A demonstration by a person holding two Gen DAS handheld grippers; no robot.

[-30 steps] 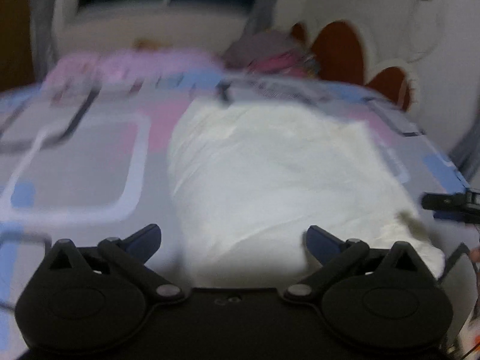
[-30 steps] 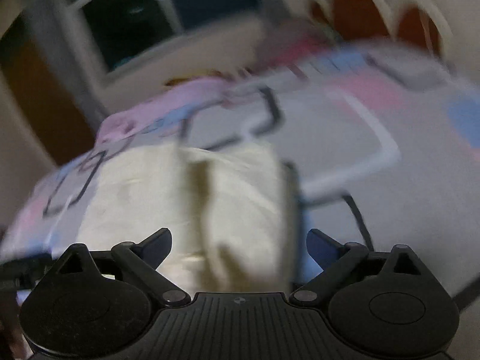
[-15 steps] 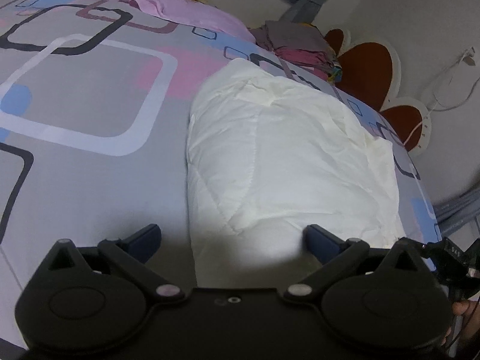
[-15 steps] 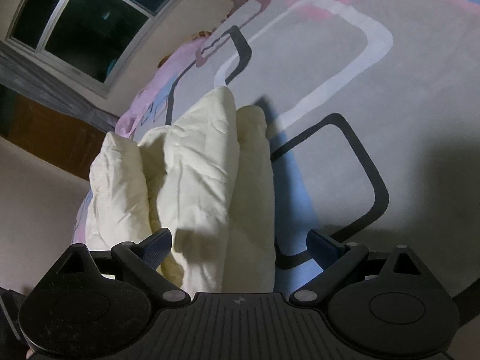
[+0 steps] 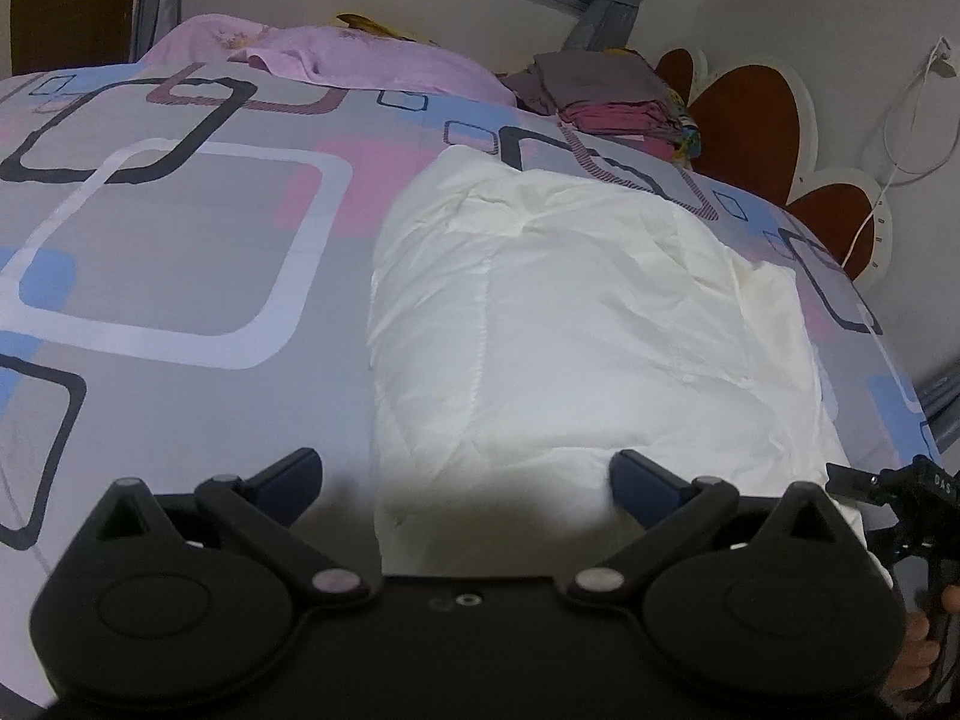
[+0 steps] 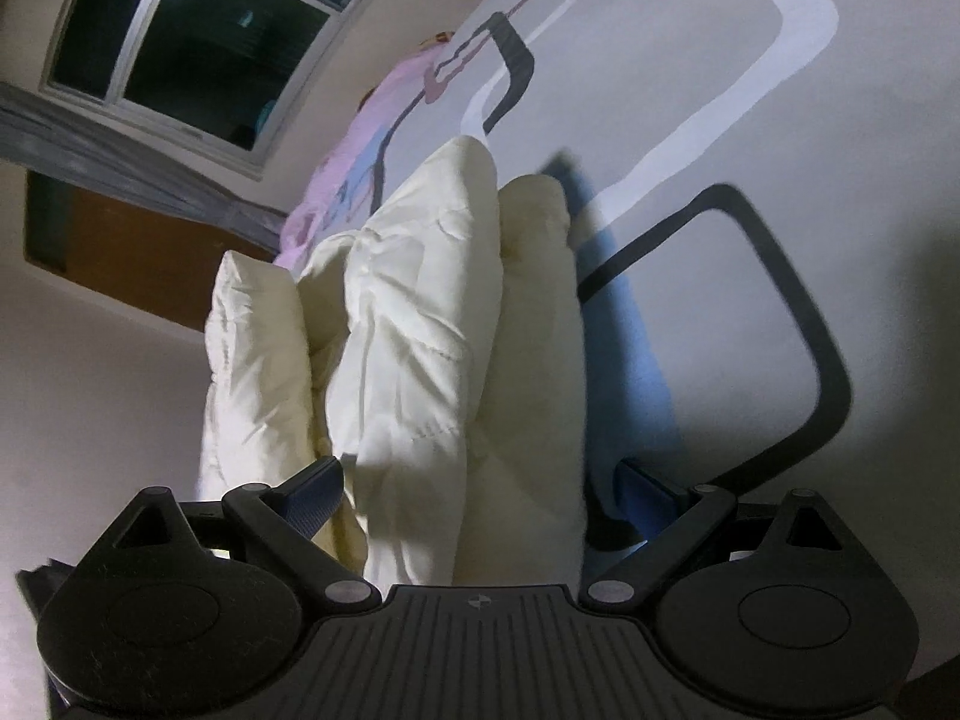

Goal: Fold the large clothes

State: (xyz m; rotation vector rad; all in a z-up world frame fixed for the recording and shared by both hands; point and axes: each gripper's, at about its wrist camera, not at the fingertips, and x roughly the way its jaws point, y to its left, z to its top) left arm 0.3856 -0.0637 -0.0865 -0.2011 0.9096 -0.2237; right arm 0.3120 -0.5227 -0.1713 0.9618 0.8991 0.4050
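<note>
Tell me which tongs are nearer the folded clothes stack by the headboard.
Left. The left tongs face the stack across the white jacket; the right tongs sit at the jacket's side, stack unseen.

- On the black device [image 5: 918, 495] at the right edge of the left wrist view, small pale letters read "DAS"; whether more letters follow cannot be told.
- The hand-held gripper [image 6: 480, 483] in the right wrist view bears a small round emblem on its ribbed body, without readable text.
</note>
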